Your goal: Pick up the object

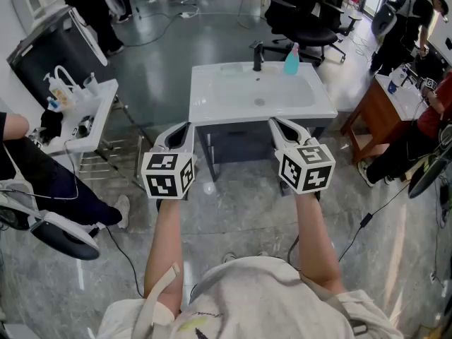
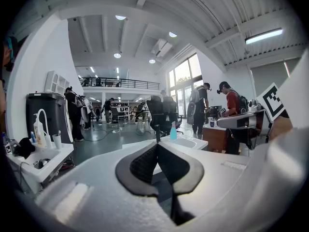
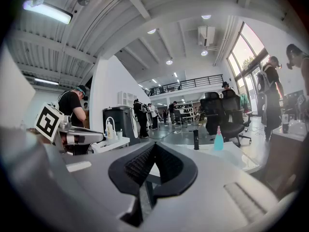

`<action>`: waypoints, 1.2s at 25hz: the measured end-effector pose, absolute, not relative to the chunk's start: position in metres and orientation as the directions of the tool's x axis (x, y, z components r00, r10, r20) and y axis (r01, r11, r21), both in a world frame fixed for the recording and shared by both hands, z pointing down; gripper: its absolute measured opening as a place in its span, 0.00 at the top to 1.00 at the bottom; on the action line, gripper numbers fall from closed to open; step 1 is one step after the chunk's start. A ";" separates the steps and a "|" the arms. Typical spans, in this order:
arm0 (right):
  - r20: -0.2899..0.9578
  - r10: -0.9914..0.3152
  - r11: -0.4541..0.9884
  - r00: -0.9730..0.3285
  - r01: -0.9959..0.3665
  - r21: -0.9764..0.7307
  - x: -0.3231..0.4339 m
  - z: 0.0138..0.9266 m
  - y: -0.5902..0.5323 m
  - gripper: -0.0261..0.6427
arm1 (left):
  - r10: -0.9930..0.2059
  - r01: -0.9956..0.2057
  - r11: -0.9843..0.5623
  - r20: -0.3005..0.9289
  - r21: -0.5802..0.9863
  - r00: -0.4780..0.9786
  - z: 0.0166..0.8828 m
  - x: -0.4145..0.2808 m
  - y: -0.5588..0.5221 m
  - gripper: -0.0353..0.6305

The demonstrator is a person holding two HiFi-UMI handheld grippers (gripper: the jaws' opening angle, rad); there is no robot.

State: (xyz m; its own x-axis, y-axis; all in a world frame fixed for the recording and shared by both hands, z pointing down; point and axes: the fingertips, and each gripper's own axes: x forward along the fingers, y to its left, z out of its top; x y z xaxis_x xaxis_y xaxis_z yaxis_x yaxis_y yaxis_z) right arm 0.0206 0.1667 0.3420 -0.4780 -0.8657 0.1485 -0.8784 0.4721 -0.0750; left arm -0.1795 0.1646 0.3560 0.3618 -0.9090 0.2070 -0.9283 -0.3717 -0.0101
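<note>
Pointing forward side by side, the left gripper [image 1: 186, 125] and the right gripper [image 1: 272, 121] both have their jaws clenched together, with nothing between them. Just beyond their tips stands a white sink [image 1: 212, 111]. At its far rim rises a black tap [image 1: 258, 55]. The teal bottle [image 1: 292, 60] stands upright just right of it, apart from both grippers.

Two grippers (left gripper [image 1: 185, 127], right gripper [image 1: 275, 123]). One white sink [image 1: 212, 111]; at its back edge, one teal bottle [image 1: 292, 61], one black faucet [image 1: 258, 54]. Perhaps two office chairs [image 1: 304, 20].
</note>
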 end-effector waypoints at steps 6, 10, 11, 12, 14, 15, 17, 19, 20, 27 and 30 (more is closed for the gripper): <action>0.137 -0.873 0.462 -0.469 -0.883 -0.077 0.013 0.339 0.168 0.96 | -0.899 -0.918 -0.396 0.202 -0.004 0.387 0.357 -0.182 0.164 0.94; 0.139 -0.879 0.450 -0.457 -0.889 -0.079 0.010 0.342 0.169 0.96 | -0.897 -0.913 -0.408 0.192 -0.009 0.399 0.359 -0.185 0.162 0.94; 0.140 -0.880 0.448 -0.455 -0.891 -0.079 0.009 0.342 0.169 0.96 | -0.896 -0.912 -0.409 0.191 -0.012 0.400 0.359 -0.185 0.161 0.94; 0.142 -0.880 0.446 -0.453 -0.891 -0.080 0.008 0.343 0.169 0.96 | -0.896 -0.912 -0.411 0.192 -0.014 0.401 0.360 -0.186 0.159 0.94; 0.146 -0.880 0.444 -0.451 -0.892 -0.081 0.007 0.345 0.168 0.96 | -0.895 -0.911 -0.413 0.192 -0.014 0.403 0.361 -0.186 0.157 0.94; 0.147 -0.881 0.443 -0.450 -0.893 -0.081 0.006 0.346 0.168 0.96 | -0.895 -0.910 -0.414 0.191 -0.014 0.404 0.362 -0.186 0.155 0.94; 0.147 -0.883 0.439 -0.446 -0.895 -0.082 0.007 0.347 0.167 0.96 | -0.892 -0.907 -0.420 0.187 -0.011 0.411 0.362 -0.186 0.152 0.92; 0.148 -0.885 0.434 -0.442 -0.897 -0.081 0.007 0.347 0.165 0.96 | -0.888 -0.903 -0.429 0.185 -0.009 0.420 0.362 -0.184 0.148 0.91; 0.149 -0.885 0.433 -0.441 -0.898 -0.081 0.007 0.348 0.164 0.96 | -0.887 -0.902 -0.432 0.185 -0.008 0.423 0.363 -0.184 0.146 0.91; 0.152 -0.879 0.443 -0.451 -0.892 -0.088 0.008 0.355 0.146 0.96 | -0.885 -0.899 -0.438 0.186 -0.020 0.427 0.367 -0.181 0.123 0.85; 0.155 -0.874 0.452 -0.461 -0.887 -0.092 0.011 0.358 0.133 0.96 | -0.888 -0.902 -0.431 0.188 -0.019 0.420 0.368 -0.179 0.110 0.84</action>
State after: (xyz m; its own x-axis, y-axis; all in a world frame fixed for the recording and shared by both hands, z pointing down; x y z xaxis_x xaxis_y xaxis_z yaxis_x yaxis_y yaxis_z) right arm 0.0108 0.1329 0.3583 -0.4613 -0.8736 0.1550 -0.8872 0.4522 -0.0917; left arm -0.1787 0.1097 0.3681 0.4200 -0.8878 0.1882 -0.9022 -0.4308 -0.0190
